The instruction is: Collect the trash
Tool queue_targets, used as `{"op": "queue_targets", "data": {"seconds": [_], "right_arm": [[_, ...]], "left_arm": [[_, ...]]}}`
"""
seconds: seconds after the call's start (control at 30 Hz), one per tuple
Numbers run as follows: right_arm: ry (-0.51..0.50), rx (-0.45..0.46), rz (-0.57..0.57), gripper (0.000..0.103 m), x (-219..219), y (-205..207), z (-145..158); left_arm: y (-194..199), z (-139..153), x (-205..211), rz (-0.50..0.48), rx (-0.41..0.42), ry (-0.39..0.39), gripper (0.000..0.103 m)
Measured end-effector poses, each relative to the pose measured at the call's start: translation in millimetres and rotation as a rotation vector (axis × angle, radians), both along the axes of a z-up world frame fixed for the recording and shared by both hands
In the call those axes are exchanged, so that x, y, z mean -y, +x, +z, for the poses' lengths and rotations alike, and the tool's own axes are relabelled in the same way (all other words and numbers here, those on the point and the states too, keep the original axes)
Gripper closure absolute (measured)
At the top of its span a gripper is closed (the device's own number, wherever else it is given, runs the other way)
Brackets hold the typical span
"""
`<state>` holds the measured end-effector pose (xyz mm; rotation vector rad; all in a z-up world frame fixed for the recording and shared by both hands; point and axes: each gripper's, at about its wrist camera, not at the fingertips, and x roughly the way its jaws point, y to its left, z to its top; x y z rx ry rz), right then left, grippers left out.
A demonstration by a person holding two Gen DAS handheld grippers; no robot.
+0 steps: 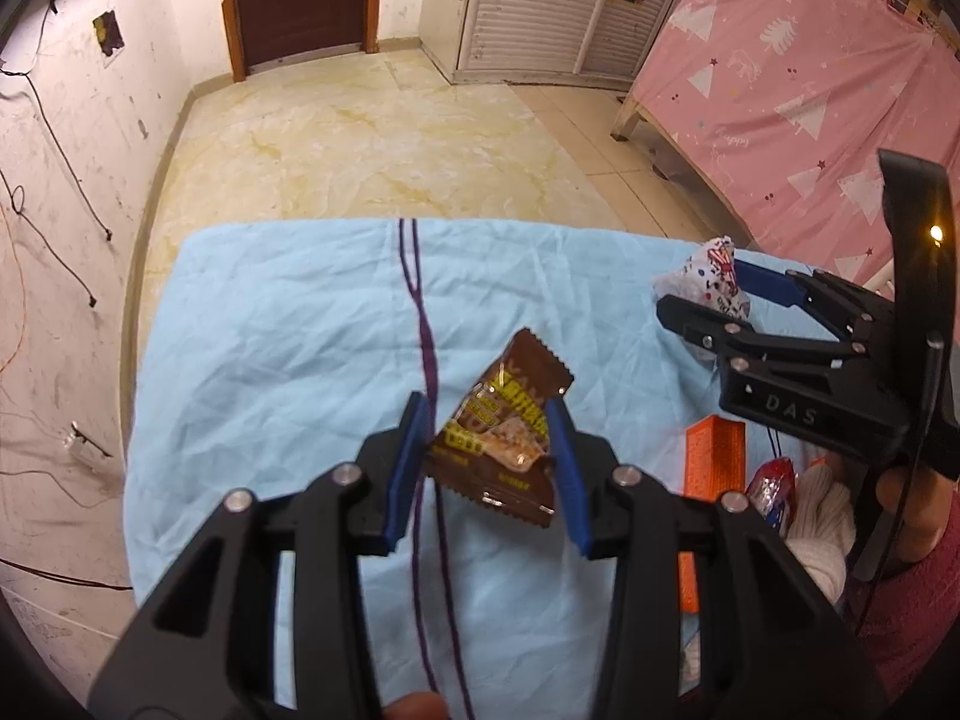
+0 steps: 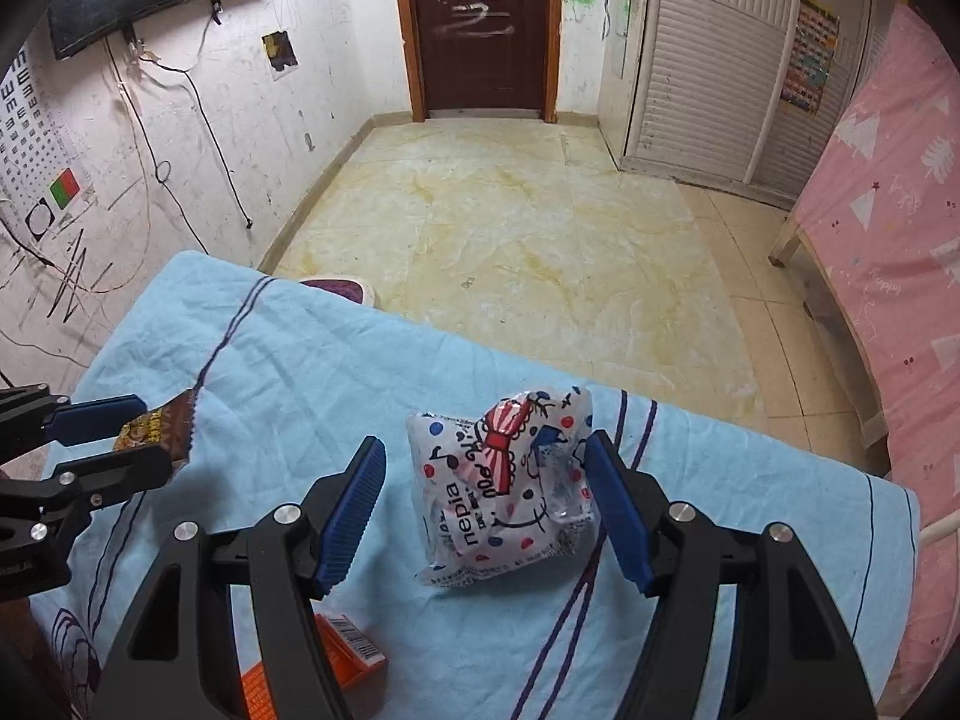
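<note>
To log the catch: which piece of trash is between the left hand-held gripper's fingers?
The brown snack wrapper. The white dotted packet sits at the right hand-held gripper; the orange box lies untouched.

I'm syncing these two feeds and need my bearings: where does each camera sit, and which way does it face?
Left wrist: sits on the left gripper, looking along its fingers at the brown snack wrapper; the right gripper shows at right.
Right wrist: sits on the right gripper, facing the white tissue pack; the left gripper shows at left.
Shared: blue cloth, orange box, door.
</note>
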<state>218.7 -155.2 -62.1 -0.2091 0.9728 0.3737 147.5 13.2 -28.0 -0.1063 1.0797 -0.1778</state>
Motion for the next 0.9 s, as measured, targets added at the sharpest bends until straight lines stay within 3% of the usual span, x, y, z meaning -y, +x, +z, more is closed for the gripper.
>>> {"op": "queue_targets", "data": {"seconds": [0.07, 0.2, 0.27, 0.43, 0.9], "right_arm": [[-0.008, -0.013, -0.003, 0.041, -1, 2, -2], [-0.026, -0.012, -0.017, 0.065, -2, 2, -4], [-0.036, -0.001, -0.015, 0.067, -2, 0, -4], [-0.016, 0.016, -0.029, 0.068, 7, -8, 2], [0.083, 0.170, -0.069, 0.068, 75, -79, 70]], "left_arm": [[0, 1, 1, 0.000, 0.001, -0.003, 0.065], [-4, 2, 0, 0.000, 0.003, -0.002, 0.065], [-6, 3, 1, 0.001, 0.006, 0.001, 0.065], [-16, 12, 8, 0.008, 0.018, 0.014, 0.065], [-57, 57, 54, -0.026, 0.103, 0.068, 0.065]]}}
